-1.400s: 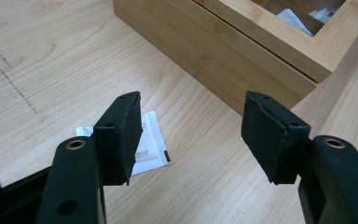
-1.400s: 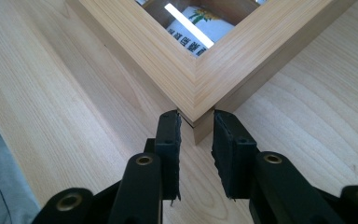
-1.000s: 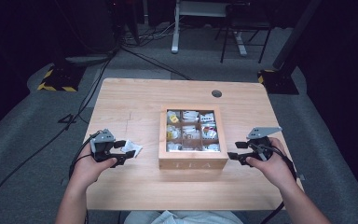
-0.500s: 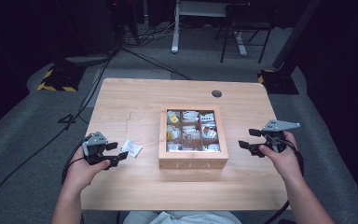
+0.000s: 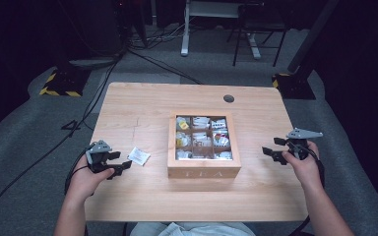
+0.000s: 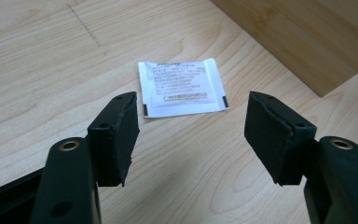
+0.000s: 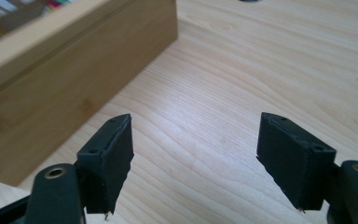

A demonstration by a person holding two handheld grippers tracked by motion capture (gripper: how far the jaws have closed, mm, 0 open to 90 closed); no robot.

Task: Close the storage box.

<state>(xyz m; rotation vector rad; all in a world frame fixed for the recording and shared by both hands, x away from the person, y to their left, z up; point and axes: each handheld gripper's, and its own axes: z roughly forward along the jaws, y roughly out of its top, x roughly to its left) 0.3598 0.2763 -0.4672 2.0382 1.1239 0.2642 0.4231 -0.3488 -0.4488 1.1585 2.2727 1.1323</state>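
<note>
Print on the white sachet (image 6: 182, 87) too small to read; tea box (image 7: 51, 60) cut off, blurred.

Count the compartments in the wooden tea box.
9, in a three-by-three grid inside the tea box at the table's centre, all holding packets; contents may hide details.

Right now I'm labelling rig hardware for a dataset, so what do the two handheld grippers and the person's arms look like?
Both the left gripper and the right gripper are black, each with two blocky jaws faced with dark pads and round brass-coloured rivets at the base. A grey three-cornered plate tops each, and a black cable trails off. The forearms are bare, no sleeves visible.
</note>
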